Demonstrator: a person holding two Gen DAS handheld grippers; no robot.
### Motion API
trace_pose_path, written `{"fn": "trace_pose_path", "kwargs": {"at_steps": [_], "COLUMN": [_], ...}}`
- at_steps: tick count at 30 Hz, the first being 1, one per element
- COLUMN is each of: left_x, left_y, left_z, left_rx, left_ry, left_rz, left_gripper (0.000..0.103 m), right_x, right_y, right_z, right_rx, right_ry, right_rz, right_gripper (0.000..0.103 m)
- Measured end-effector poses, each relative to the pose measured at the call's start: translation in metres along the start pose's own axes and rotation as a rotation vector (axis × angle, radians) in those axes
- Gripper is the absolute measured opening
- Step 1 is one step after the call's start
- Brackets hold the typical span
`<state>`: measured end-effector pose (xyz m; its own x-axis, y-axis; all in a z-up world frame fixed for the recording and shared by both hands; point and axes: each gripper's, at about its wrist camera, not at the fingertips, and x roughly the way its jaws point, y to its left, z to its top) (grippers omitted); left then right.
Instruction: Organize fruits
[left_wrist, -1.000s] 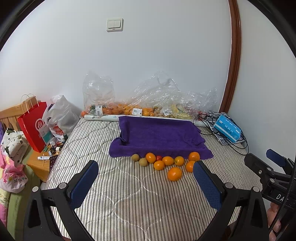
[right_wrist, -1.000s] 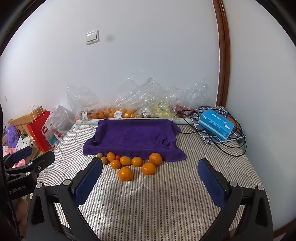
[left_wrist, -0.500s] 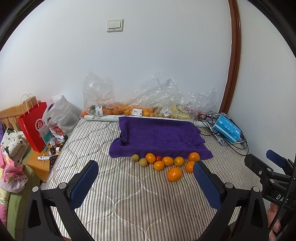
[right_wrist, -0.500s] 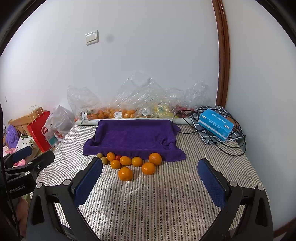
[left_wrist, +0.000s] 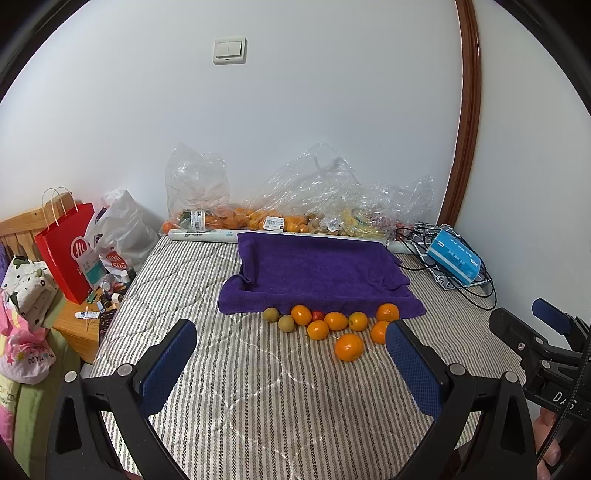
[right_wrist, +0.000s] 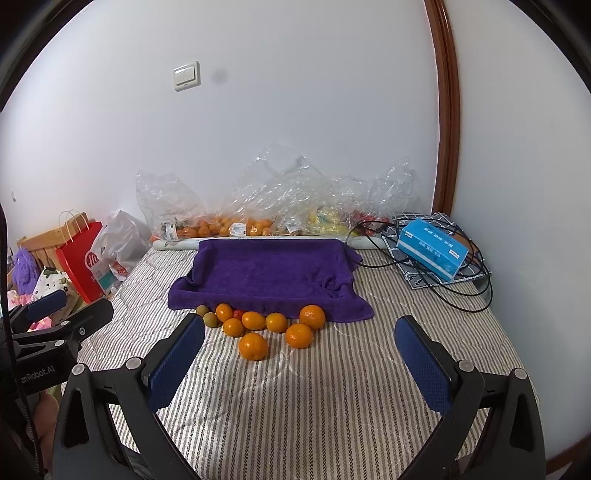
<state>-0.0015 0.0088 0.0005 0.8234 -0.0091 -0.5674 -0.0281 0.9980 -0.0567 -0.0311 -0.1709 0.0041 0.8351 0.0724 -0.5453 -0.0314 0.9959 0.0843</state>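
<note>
Clear bags (left_wrist: 295, 199) of produce, seemingly oranges, line the wall behind a purple towel (left_wrist: 317, 273). Loose oranges (right_wrist: 255, 332) lie on the striped mattress (right_wrist: 332, 406) beyond the left gripper (left_wrist: 291, 363) and right gripper (right_wrist: 299, 360), both spread wide and empty.

The left tool (right_wrist: 55, 354) reads "Robot.AI"; pink cloth (left_wrist: 22, 354) reads "DO YOU".

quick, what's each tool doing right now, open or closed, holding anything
Left tool: open, holding nothing, above the striped mattress.
Right tool: open, holding nothing, short of the oranges.
</note>
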Motion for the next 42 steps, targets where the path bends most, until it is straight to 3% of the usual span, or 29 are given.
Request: {"fn": "trace_pose_path", "kwargs": {"at_steps": [21, 28, 36, 38, 42], "left_x": [0.051, 0.074, 0.112, 0.122, 0.136], "left_y": [0.005, 0.013, 0.03, 0.035, 0.044], "left_z": [0.001, -0.005, -0.012, -0.013, -0.019], "left_rx": [-0.007, -0.001, -0.023, -0.041, -0.046], "left_ry": [0.078, 0.097, 0.172, 0.194, 0.214], "left_rz": [0.009, -0.001, 0.007, 0.007, 0.022], "left_gripper": [0.103, 0.103, 0.102, 0.096, 0.096], "right_x": [0.047, 0.079, 0.11, 0.117, 0.141], "right_y": [-0.001, -0.008, -0.016, -0.019, -0.021], "right_z": [-0.004, -0.009, -0.021, -0.021, -0.025], "right_rx": [-0.016, 0.041, 0.062, 0.067, 0.067], "right_ry": [0.033, 0.096, 0.137, 0.141, 0.174], "right_rz": [-0.044, 0.002, -0.019, -0.021, 0.01], "right_gripper": [0.102, 0.102, 0.101, 0.101, 0.091]}}
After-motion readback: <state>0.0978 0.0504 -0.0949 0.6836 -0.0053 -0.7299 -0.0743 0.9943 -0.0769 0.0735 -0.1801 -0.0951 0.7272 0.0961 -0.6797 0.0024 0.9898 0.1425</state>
